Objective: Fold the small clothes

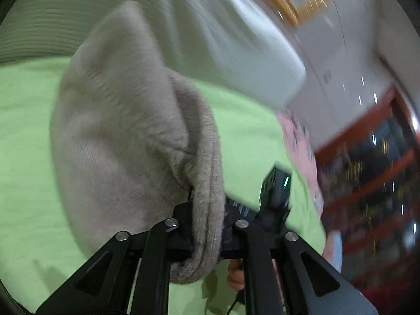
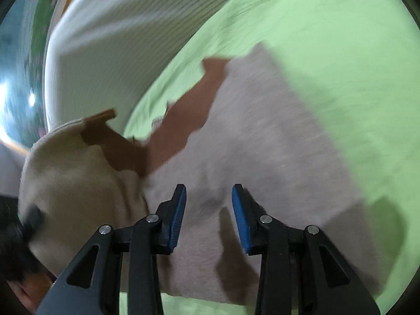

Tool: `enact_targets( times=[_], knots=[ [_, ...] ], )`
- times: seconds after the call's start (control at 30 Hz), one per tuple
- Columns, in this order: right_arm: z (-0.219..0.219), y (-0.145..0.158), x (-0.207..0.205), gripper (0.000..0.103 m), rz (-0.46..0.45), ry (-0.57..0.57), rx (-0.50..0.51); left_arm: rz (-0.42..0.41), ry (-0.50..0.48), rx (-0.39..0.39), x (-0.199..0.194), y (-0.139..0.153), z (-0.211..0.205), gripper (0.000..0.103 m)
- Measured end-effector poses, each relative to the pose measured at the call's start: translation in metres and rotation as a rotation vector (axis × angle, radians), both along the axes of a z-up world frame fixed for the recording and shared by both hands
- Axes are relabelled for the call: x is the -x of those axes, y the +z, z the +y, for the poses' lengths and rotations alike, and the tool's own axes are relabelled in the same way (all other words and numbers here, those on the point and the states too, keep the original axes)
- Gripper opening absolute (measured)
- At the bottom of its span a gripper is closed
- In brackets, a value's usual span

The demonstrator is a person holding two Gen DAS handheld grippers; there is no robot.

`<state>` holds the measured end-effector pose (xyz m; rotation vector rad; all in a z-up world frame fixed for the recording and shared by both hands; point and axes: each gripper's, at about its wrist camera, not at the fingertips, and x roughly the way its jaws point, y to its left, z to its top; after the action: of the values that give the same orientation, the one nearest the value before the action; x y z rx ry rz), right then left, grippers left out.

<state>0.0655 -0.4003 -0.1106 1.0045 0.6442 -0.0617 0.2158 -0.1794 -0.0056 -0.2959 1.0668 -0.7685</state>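
Note:
A beige fleecy garment hangs lifted over the green sheet, with its thick hem pinched in my left gripper, which is shut on it. In the right wrist view the same garment lies partly spread on the sheet and shows a brown patch. Its left part is raised and folded over. My right gripper hovers just above the flat part, its blue pads apart with nothing between them. Both views are blurred.
A white ribbed mattress or cushion borders the green sheet at the back. Pink cloth lies at the sheet's right edge, beside red shelving. A hand shows below the left gripper.

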Motion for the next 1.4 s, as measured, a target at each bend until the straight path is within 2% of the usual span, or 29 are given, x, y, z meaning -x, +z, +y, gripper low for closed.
enact_targets(
  times=[0.07,0.17,0.2,0.23,0.3,0.4,0.43,0.57,0.63,0.73,0.8,0.9,1.0,1.07,1.13,1.2,1.4],
  knots=[
    [-0.012,-0.006,0.01,0.038,-0.025,-0.022,-0.072,0.076,-0.079,-0.031,-0.003,-0.033,-0.032,0.018],
    [-0.02,-0.012,0.016,0.038,-0.059,-0.023,-0.153,0.154,-0.098,-0.076,0.002,-0.064,-0.043,0.018],
    [-0.023,-0.013,0.018,0.038,-0.07,-0.021,-0.172,0.174,-0.091,-0.067,0.005,-0.068,-0.039,0.022],
    [-0.024,-0.013,0.019,0.038,-0.077,-0.022,-0.182,0.188,-0.086,-0.06,0.008,-0.069,-0.034,0.032],
    [-0.026,-0.014,0.019,0.038,-0.088,-0.025,-0.206,0.194,-0.073,-0.052,0.013,-0.066,-0.021,0.045],
    [-0.023,-0.011,0.017,0.038,-0.084,-0.026,-0.215,0.15,0.012,-0.076,0.014,-0.053,0.008,0.058],
    [-0.024,-0.013,0.018,0.041,-0.08,-0.02,-0.207,0.149,0.049,-0.082,0.015,-0.051,0.023,0.059],
    [-0.006,0.003,0.003,0.045,-0.037,0.039,-0.104,0.183,0.212,-0.1,0.005,-0.062,0.066,0.06],
    [0.002,0.013,-0.007,0.047,-0.01,0.078,-0.03,0.208,0.284,-0.142,-0.006,-0.071,0.086,0.06],
    [0.017,0.024,-0.026,0.048,0.068,0.145,0.126,0.223,0.328,-0.168,-0.007,-0.08,0.099,0.062],
    [0.023,0.028,-0.04,0.051,0.094,0.186,0.192,0.233,0.344,-0.171,-0.009,-0.086,0.101,0.065],
    [0.03,0.026,-0.056,0.063,0.138,0.234,0.252,0.255,0.347,-0.16,-0.013,-0.095,0.094,0.068],
    [0.032,0.024,-0.065,0.063,0.167,0.25,0.285,0.271,0.345,-0.153,-0.011,-0.103,0.103,0.069],
    [0.031,0.024,-0.066,0.058,0.163,0.255,0.292,0.277,0.351,-0.147,-0.013,-0.105,0.103,0.07],
    [0.03,0.027,-0.064,0.033,0.15,0.266,0.309,0.278,0.353,-0.141,-0.014,-0.105,0.103,0.07],
    [0.03,0.035,-0.062,0.018,0.131,0.269,0.329,0.275,0.351,-0.15,-0.016,-0.103,0.097,0.07],
    [0.03,0.098,-0.041,0.013,-0.107,0.254,0.401,0.246,0.334,-0.137,-0.02,-0.087,0.086,0.07]
  ],
)
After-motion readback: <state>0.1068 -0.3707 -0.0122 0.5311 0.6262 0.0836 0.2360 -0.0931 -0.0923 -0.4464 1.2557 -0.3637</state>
